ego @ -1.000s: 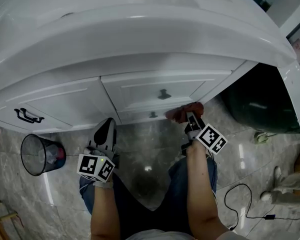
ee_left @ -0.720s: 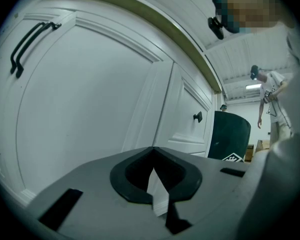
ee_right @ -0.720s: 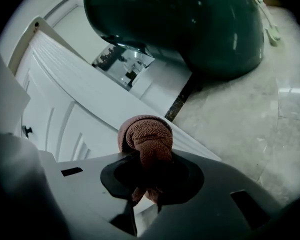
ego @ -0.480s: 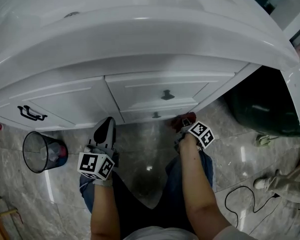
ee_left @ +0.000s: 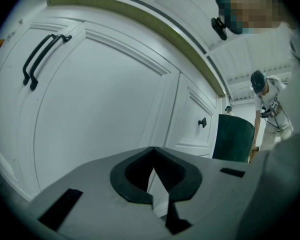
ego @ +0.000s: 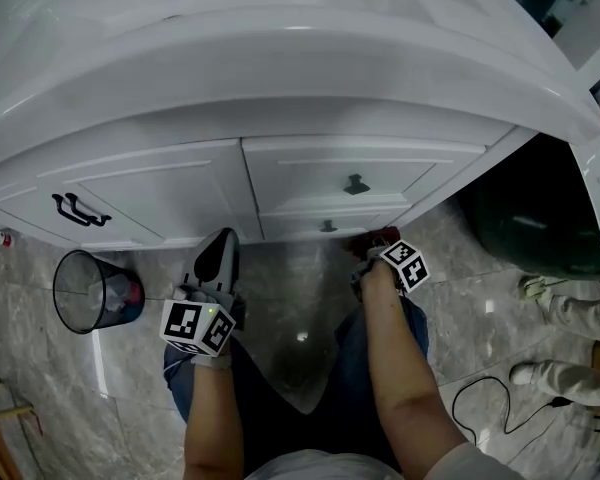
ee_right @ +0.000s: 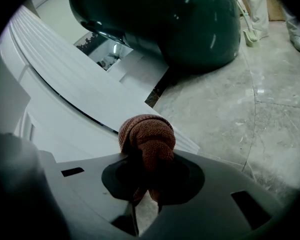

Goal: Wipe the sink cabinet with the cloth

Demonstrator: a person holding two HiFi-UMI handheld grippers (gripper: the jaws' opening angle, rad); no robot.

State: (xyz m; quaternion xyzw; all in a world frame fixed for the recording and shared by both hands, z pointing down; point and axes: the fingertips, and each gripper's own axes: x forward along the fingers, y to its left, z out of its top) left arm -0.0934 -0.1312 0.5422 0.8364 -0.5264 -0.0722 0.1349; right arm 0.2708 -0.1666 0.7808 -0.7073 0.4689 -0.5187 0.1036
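The white sink cabinet (ego: 160, 198) fills the upper half of the head view, with a black door handle (ego: 80, 210) and two drawer knobs (ego: 356, 183). My right gripper (ego: 377, 248) is shut on a bunched reddish-brown cloth (ego: 372, 238) low at the cabinet's right corner, just under the bottom drawer. In the right gripper view the cloth (ee_right: 146, 139) bulges out of the gripper (ee_right: 146, 159) beside the cabinet's base panel (ee_right: 65, 119); contact is unclear. My left gripper (ego: 216, 263) is shut and holds nothing, and in its own view this gripper (ee_left: 152, 156) points at the cabinet door (ee_left: 100, 109).
A wire waste bin (ego: 92, 293) stands on the marble floor at left. A large dark green container (ego: 525, 218) sits right of the cabinet. A black cable (ego: 480, 398) lies on the floor at lower right, near a person's legs (ego: 570, 313).
My right gripper with the cloth has dropped lower and pulled slightly left along the cabinet's bottom corner. The left gripper has stayed put. The head view has shifted a little.
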